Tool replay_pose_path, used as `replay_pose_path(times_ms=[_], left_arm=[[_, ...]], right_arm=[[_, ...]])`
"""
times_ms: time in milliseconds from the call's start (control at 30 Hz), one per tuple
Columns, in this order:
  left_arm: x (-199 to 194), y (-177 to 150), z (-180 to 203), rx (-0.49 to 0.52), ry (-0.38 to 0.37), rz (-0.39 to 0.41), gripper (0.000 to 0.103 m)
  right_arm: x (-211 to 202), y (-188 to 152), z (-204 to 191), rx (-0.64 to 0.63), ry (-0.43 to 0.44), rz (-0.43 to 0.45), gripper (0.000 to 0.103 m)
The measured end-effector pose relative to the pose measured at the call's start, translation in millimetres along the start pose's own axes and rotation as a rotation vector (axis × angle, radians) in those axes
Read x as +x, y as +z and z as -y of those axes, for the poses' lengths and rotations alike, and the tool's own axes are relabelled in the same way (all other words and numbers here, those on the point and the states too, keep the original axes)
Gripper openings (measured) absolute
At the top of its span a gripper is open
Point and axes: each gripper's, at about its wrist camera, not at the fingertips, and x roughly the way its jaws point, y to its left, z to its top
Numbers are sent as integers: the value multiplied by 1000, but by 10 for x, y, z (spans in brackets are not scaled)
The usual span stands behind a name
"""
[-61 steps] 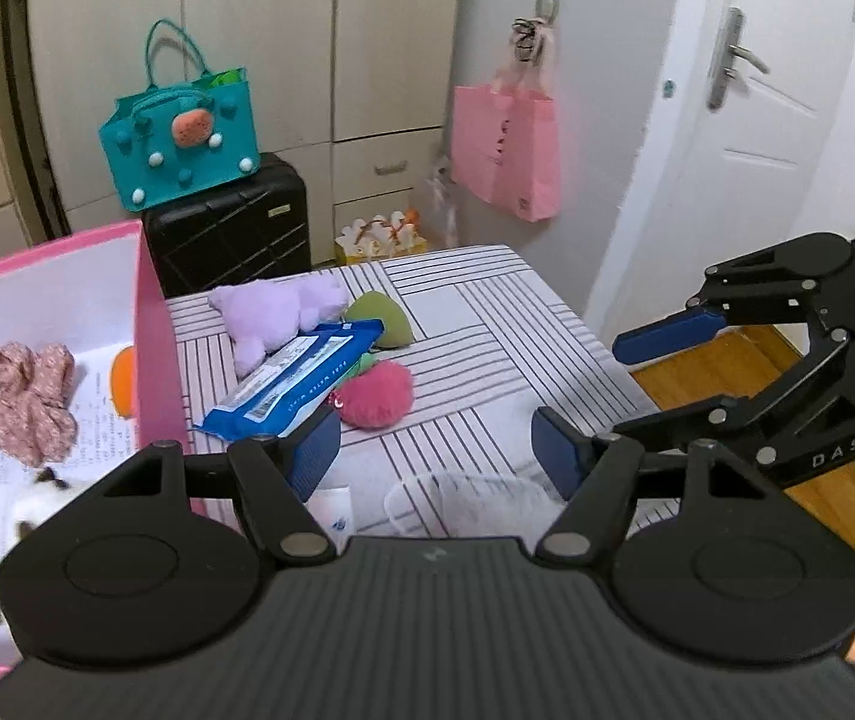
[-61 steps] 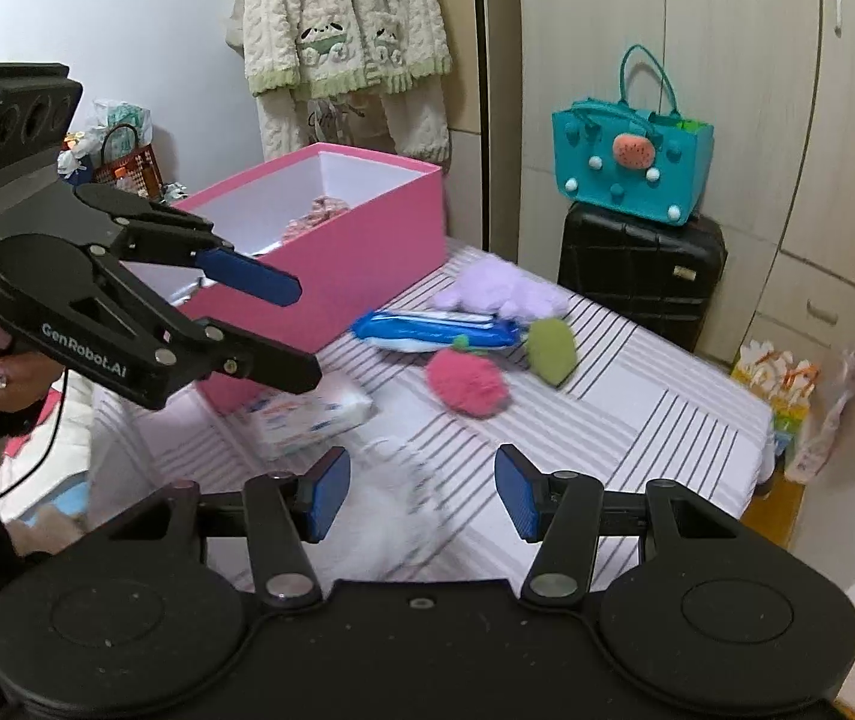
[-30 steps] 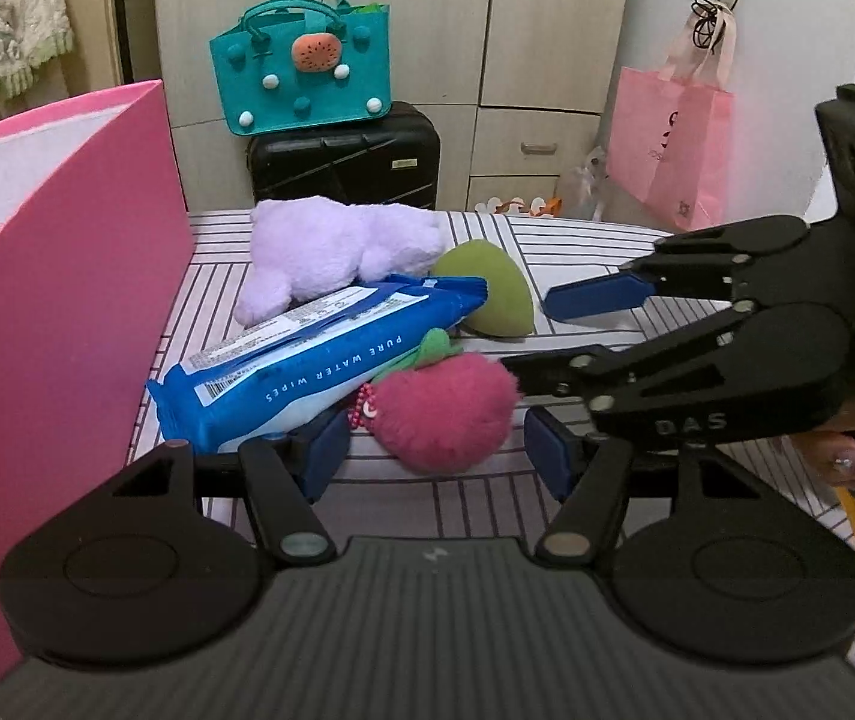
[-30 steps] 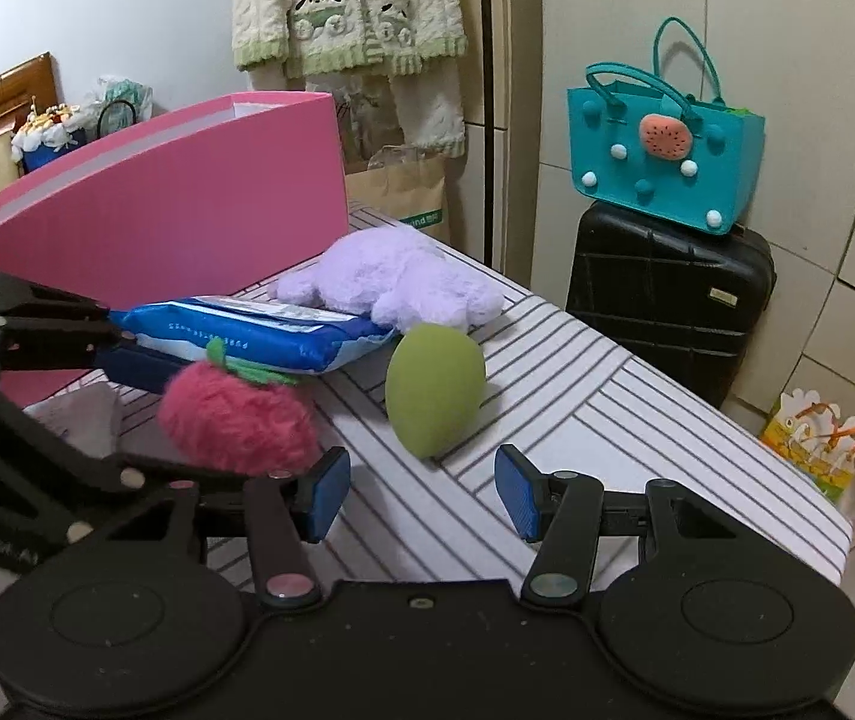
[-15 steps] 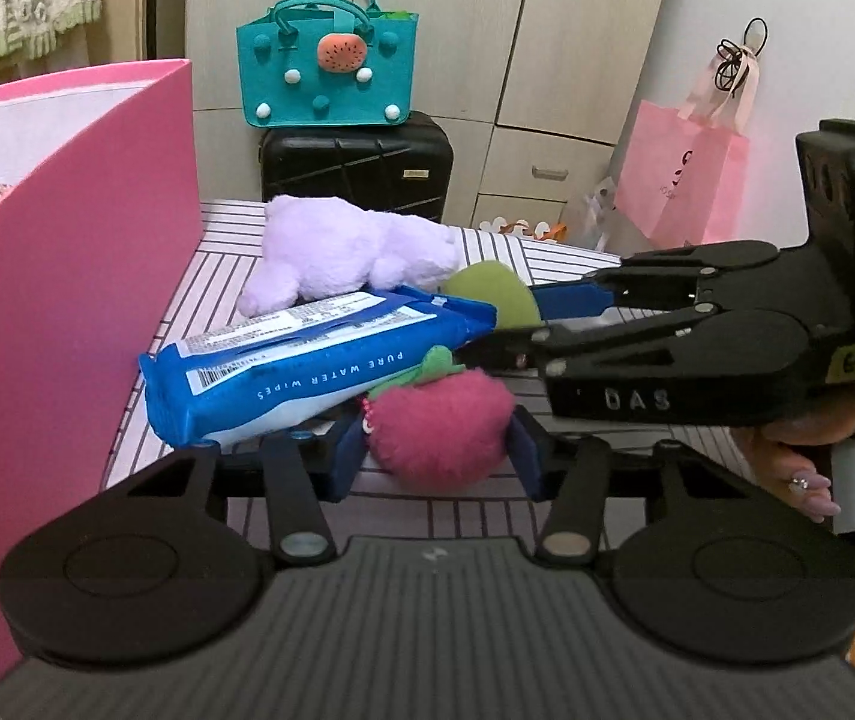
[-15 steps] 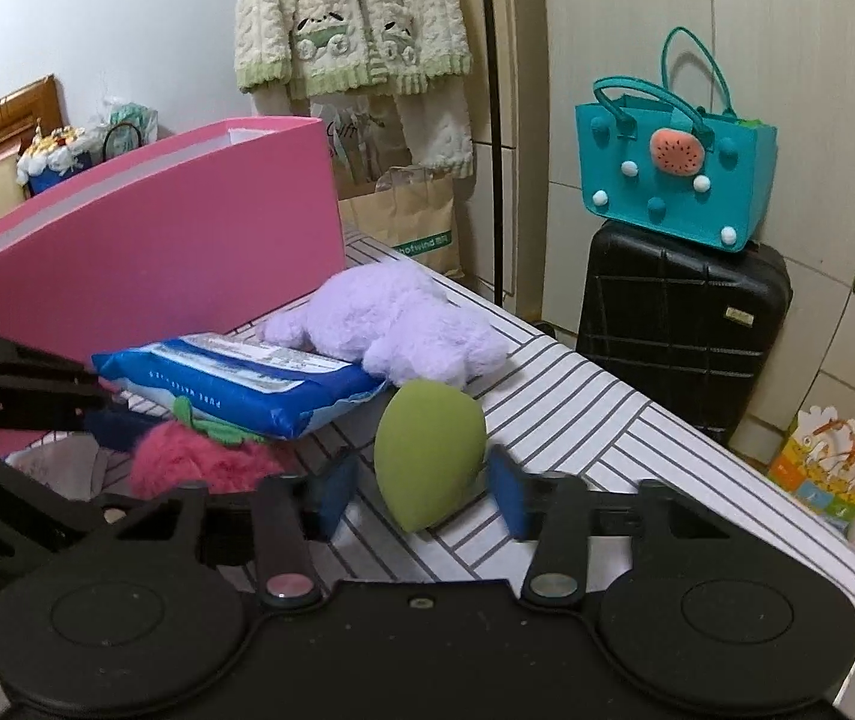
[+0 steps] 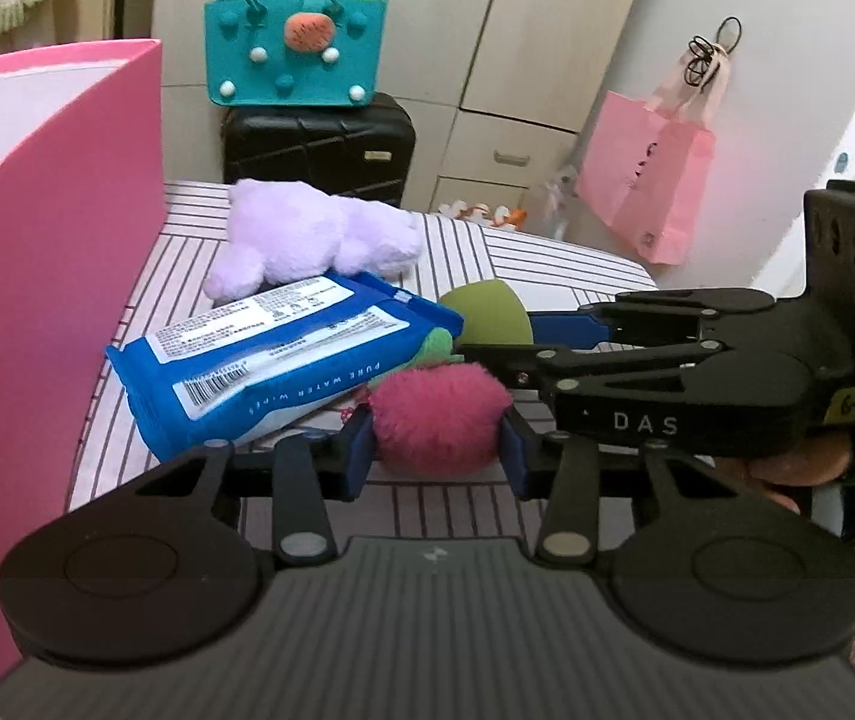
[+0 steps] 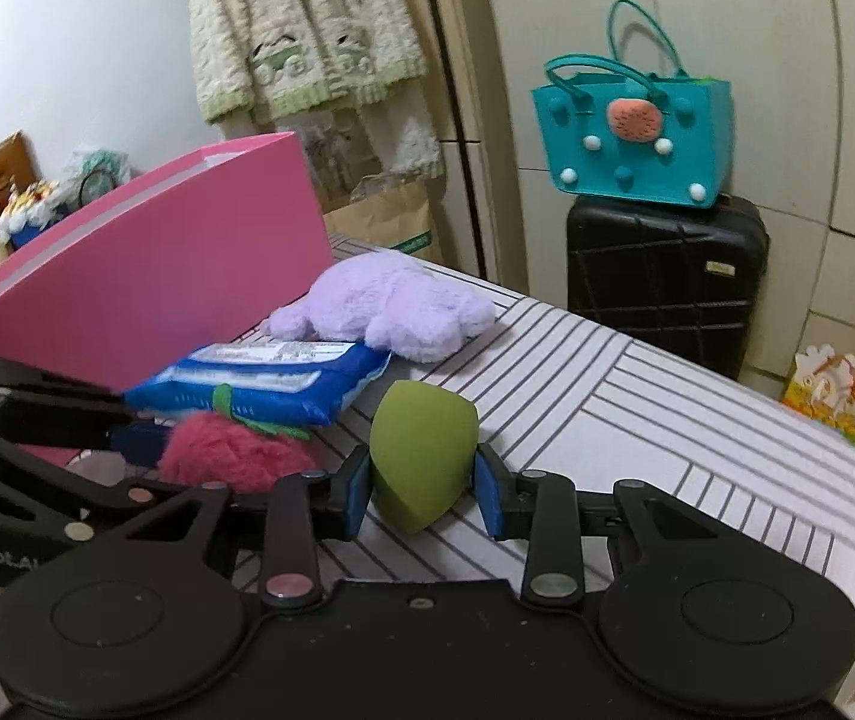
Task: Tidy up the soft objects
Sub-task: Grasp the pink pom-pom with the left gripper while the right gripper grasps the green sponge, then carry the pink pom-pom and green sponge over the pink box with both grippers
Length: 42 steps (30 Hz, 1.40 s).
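**Op A:** My left gripper (image 7: 436,441) has just been closing and now pinches the pink pom-pom (image 7: 436,417), which sits on the striped surface (image 8: 637,414) under the edge of the blue wipes pack (image 7: 283,360). The right gripper (image 8: 421,483) has closed too, clamped on the green sponge (image 8: 421,450) just beside it.

**Op B:** What worries you?

**Op A:** The wipes pack leans on the pom-pom's green leaf. If I lift straight up, I think the pack could drag along or slide off. Both things are squashy, so a loose pinch could let them squirm out. The two grippers are also very close and could knock each other on the way to the pink box (image 7: 55,240).

**Op B:** What has changed since a second ago?

**Op A:** Then both grippers stood spread, short of their targets. Now each has one between its pads.
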Motion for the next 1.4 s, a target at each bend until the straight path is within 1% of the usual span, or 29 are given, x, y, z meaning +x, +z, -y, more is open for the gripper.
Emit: replay_pose_path(times_ms=[133,233,400,567,733,800,933,1067,1133,1200,1267,1333,1400], left_arm=[[-12,-16,6,26,-7,-9,41],[-38,-43,14,43,-28,-20,41],[-156,-146,52,96,-32,6,41],[-273,-229,49,99,-63,12,41],[-456,-279,47,116,-77,44,41],[-549,-290,52,138,-88,53,41],[-745,-303,18,173,-119,42,41],[-969,-326,17,244,-118,47,41],[-1089,-337,18,275,-124,50,41],[-1200,-327,2,289,-126,41,41],[-1294,-298,-31,275,-120,26,41],[-1380,-256,-58,279,-111,-11,41],[-1449,-215,-103,275,-126,-60,41]], right_arm=[[-53,-36,-11,52,-3,-10,41],[-133,-99,-87,47,-42,-16,41],[-320,-229,-178,75,-77,-26,41],[-528,-332,-322,94,-102,-25,41],[-726,-356,-497,94,-128,-24,41],[-801,-358,-569,99,-145,-33,41],[-941,-364,-726,107,-158,-55,41],[-1093,-364,-956,109,-206,-53,41],[-1161,-376,-1088,114,-209,-37,41],[-1202,-393,-1201,129,-203,-34,41],[-1228,-402,-1314,138,-200,-39,41],[-1261,-382,-1450,138,-197,-30,41],[-1288,-341,-1565,129,-182,-27,41]])
